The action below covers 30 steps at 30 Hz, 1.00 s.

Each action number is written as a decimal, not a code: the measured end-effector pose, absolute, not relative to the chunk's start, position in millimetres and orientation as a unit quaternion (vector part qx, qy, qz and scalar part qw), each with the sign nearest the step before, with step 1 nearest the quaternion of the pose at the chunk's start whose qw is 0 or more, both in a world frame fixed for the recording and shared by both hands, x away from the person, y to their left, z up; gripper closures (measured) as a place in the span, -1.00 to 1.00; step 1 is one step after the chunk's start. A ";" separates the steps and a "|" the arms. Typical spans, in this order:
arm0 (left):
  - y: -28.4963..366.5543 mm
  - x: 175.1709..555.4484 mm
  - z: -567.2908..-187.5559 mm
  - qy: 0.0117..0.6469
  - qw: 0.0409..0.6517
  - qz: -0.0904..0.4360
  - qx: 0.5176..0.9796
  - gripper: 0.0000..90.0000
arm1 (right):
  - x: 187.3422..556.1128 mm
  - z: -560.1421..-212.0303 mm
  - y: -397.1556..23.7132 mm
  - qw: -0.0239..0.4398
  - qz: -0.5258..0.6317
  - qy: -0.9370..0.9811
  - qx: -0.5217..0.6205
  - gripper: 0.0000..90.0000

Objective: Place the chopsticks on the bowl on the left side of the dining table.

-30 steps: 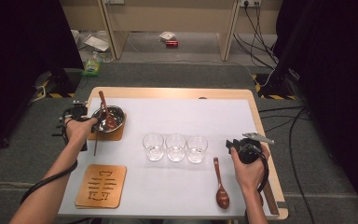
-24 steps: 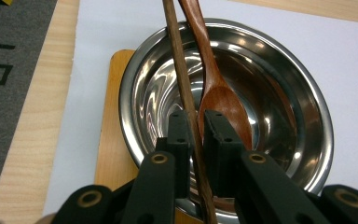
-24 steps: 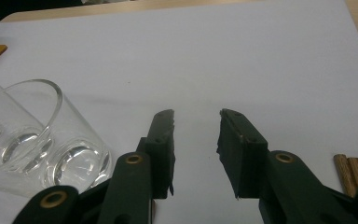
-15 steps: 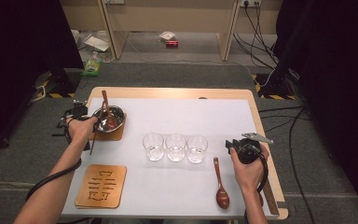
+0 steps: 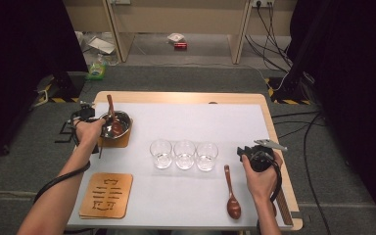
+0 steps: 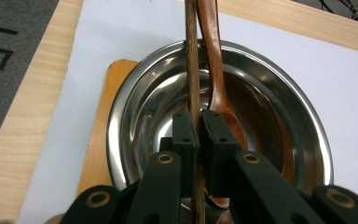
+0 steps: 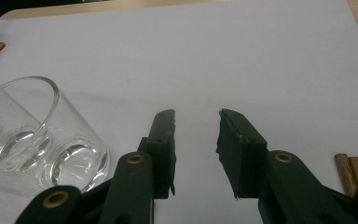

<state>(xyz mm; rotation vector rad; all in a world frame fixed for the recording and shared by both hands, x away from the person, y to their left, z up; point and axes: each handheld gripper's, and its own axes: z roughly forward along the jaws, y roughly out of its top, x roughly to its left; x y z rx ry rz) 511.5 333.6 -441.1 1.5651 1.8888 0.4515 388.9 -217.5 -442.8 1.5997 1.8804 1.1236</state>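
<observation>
Left gripper (image 6: 198, 122): I had its jaws clamped on a wooden chopstick (image 6: 192, 65) over the steel bowl (image 6: 279, 116). Right gripper (image 7: 196, 116): jaws half open, empty.

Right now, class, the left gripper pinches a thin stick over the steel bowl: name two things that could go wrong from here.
1. The left gripper holds the thin wooden stick right beside the wooden spoon; lifting may drag the spoon out.
2. The steel bowl sits on a small wooden coaster near the table edge; a tug could tip it.

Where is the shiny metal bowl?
In the high view the metal bowl sits at the table's far left on a wooden mat, with a spoon in it.
</observation>
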 end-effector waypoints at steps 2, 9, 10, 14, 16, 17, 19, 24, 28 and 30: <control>332.0 512.4 -440.6 0.718 0.318 0.171 0.595 0.86 | 388.9 -442.7 -217.0 0.213 0.404 0.677 0.576 0.48; 331.2 512.1 -438.5 0.715 0.321 0.178 0.595 0.76 | 389.1 -442.8 -216.9 0.213 0.405 0.677 0.577 0.48; 331.2 511.3 -438.0 0.711 0.324 0.179 0.598 0.71 | 389.4 -442.9 -216.9 0.213 0.405 0.677 0.576 0.48; 330.0 508.0 -435.4 0.703 0.341 0.183 0.596 0.56 | 389.6 -442.4 -216.7 0.214 0.404 0.677 0.577 0.48; 330.2 504.6 -433.0 0.697 0.348 0.187 0.598 0.51 | 389.5 -442.4 -217.2 0.214 0.402 0.677 0.578 0.48; 330.8 502.8 -431.6 0.694 0.352 0.188 0.599 0.47 | 389.6 -442.6 -217.4 0.214 0.403 0.677 0.577 0.48; 333.3 498.7 -428.2 0.686 0.365 0.187 0.601 0.37 | 389.3 -442.4 -217.6 0.214 0.403 0.677 0.578 0.48; 341.5 482.4 -418.7 0.669 0.390 0.193 0.603 0.20 | 389.8 -441.3 -219.0 0.215 0.398 0.678 0.579 0.48; 346.2 459.9 -415.0 0.656 0.419 0.195 0.597 0.09 | 390.8 -439.7 -220.3 0.215 0.395 0.676 0.583 0.47; 347.6 448.2 -414.1 0.649 0.430 0.201 0.595 0.06 | 391.2 -438.8 -222.8 0.216 0.392 0.675 0.586 0.47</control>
